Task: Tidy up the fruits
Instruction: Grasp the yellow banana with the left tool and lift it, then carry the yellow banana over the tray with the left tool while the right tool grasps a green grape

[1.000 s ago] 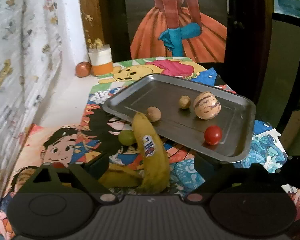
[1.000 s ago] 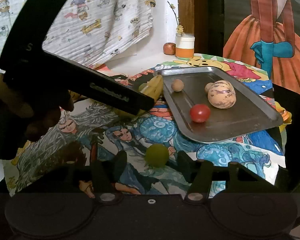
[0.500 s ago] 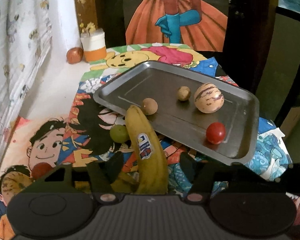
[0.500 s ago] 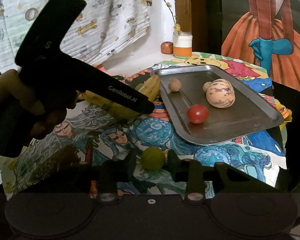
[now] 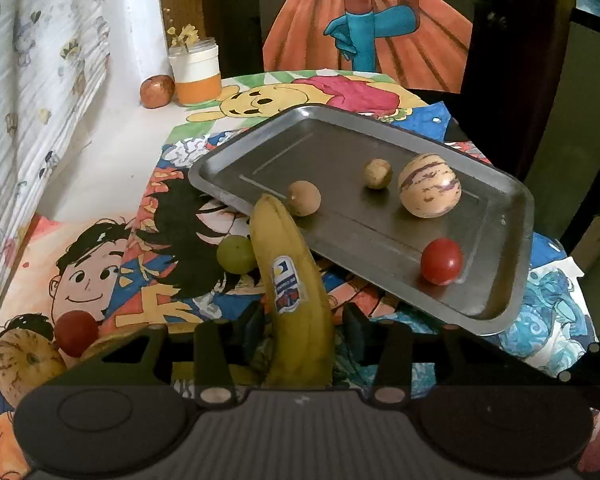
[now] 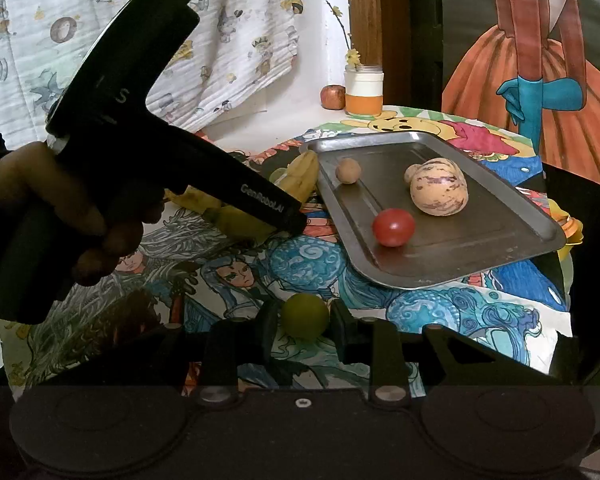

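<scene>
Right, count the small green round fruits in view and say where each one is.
2. One small green round fruit lies on the cloth left of the yellow banana; the other sits between the right gripper fingers. More may be hidden.

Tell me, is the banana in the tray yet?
Not yet. The banana sits between the left gripper fingers, outside the tray.

A: Where do they look from?
B: Each sits low behind its tool, near the surface, facing forward.
A: Shared?
B: The grey metal tray (image 5: 516, 248) (image 6: 452, 276).
</scene>
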{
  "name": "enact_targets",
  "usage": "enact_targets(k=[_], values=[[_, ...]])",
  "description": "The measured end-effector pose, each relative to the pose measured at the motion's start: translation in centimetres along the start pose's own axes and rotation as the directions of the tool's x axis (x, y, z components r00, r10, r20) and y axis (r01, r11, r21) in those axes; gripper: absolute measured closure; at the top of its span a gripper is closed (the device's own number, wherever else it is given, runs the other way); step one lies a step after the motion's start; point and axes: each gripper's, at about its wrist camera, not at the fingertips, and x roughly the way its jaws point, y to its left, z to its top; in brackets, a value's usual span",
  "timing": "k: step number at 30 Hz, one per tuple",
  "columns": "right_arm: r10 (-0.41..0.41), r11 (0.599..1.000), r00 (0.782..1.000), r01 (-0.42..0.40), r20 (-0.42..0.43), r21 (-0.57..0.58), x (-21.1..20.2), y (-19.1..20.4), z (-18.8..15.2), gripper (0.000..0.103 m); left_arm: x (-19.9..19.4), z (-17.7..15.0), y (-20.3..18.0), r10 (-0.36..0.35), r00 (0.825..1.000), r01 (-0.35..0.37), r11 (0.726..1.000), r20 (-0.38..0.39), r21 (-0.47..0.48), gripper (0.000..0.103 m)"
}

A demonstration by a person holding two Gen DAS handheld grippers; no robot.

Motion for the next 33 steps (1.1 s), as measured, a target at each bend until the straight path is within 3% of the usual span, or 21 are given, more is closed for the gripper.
enact_targets(k=[4, 12, 19, 24, 28, 33], values=[[-0.002, 1.0, 1.0, 0.002, 0.0, 0.0, 0.0, 0.0, 0.0, 0.075, 0.0, -0.1, 0.1, 0.007, 1.0, -0.007, 1.0, -0.004, -0.015, 0.066], [0.013, 1.0, 1.0, -0.013, -0.002, 0.003, -0.1, 0.1, 0.1, 0.076, -0.8, -0.4, -0.3, 0.012, 1.0, -0.013, 0.999, -0.015, -0.035, 0.068], [0.02, 1.0, 1.0, -0.02, 0.01, 0.017, -0.7, -0.2, -0.1, 0.076, -1.9, -1.0, -0.1, -0.051, 0.998, 0.047, 0.994, -0.04, -0.097, 0.068], [0.014, 1.0, 1.0, -0.014, 0.023, 0.027, -1.2, -0.7, 0.0, 0.076, -2.6, -1.7, 0.3, -0.103, 0.994, 0.094, 0.982, -0.048, -0.167, 0.068], [-0.002, 0.999, 0.999, 0.001, 0.036, 0.036, -1.7, -1.2, 0.1, 0.076, -3.1, -2.1, 1.2, -0.144, 0.989, 0.129, 0.956, -0.038, -0.262, 0.069], [-0.025, 0.999, 0.998, 0.022, 0.066, 0.044, -2.2, -1.9, 0.7, 0.076, -4.3, -2.3, 1.6, -0.121, 0.993, 0.12, 0.941, 0.018, -0.316, 0.069]])
